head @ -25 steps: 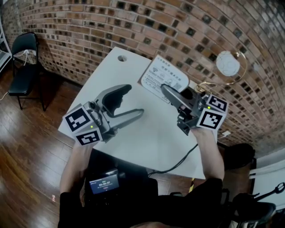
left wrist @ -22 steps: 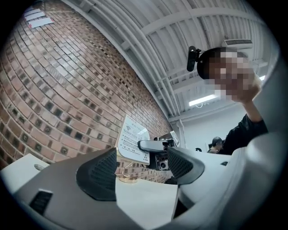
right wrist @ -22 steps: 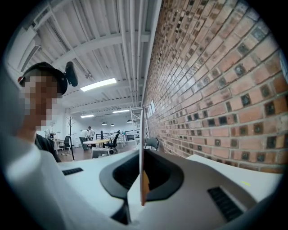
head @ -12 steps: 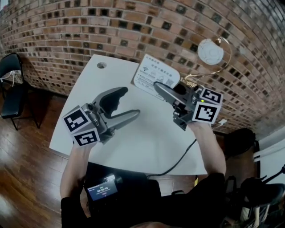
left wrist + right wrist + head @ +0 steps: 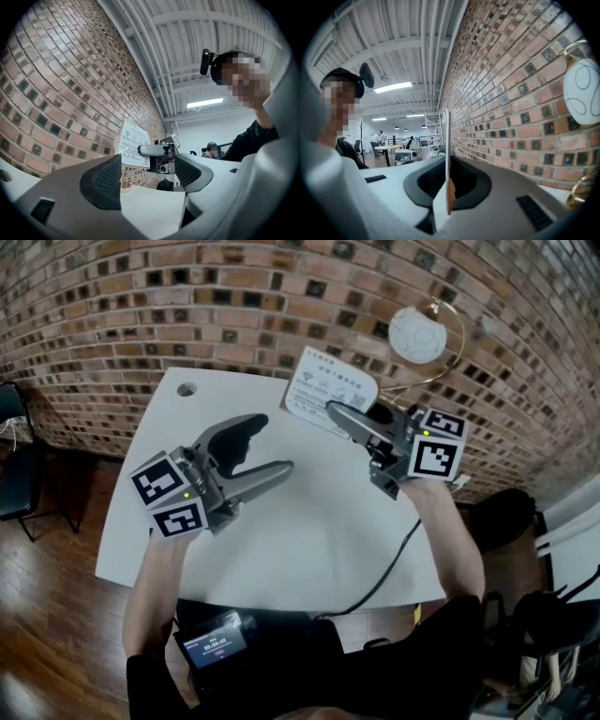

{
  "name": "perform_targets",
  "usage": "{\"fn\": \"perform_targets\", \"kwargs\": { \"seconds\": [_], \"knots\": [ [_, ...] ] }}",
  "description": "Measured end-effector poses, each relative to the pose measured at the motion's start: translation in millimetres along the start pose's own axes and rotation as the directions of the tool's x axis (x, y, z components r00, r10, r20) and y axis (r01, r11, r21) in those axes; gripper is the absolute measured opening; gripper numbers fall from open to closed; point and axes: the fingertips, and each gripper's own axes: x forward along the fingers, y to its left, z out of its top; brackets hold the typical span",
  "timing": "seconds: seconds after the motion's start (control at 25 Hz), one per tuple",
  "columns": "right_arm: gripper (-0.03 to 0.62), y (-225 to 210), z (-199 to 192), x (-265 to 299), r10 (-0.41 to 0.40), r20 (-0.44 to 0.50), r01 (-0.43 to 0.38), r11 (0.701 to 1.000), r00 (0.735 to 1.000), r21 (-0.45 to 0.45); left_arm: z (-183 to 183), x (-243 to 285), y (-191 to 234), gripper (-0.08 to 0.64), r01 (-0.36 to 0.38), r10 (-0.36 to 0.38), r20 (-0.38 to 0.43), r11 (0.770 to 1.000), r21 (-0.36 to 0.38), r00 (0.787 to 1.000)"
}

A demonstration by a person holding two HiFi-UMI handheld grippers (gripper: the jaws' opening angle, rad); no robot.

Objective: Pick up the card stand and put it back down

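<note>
- Right hand-held gripper [image 5: 336,412] pinches the upright card stand [image 5: 330,390] edge-on, at the bench's [image 5: 309,531] far side.
- Left hand-held gripper [image 5: 274,443], spread and empty, sits well left of it.

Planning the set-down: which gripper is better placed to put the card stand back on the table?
The right gripper: it is shut on the card stand. The left gripper hangs open, empty.
</note>
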Motion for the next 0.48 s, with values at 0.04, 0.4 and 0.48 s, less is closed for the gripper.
{"fn": "perform_targets", "kwargs": {
  "seconds": [0.04, 0.4, 0.48],
  "knots": [
    [0.029, -5.7, -0.5, -3.4, -0.004, -0.003, 0.004, 1.0, 1.0, 0.006, 1.4, 5.2, 0.5, 0.351, 0.01, -0.01, -0.002, 1.0, 0.001, 1.0],
    [0.029, -49.8, -4.8, -14.8, -0.045, -0.007, 0.045, 0.999, 0.999, 0.007, -18.7, 36.6, 24.0, 0.351, 0.063, -0.064, -0.022, 0.997, -0.047, 0.998],
    [0.029, -61.9, -9.6, -16.2, -0.042, -0.007, 0.042, 0.999, 0.999, 0.02, -25.4, 41.3, 33.2, 0.351, 0.063, -0.064, -0.015, 0.996, -0.068, 0.998]
  ]
}}
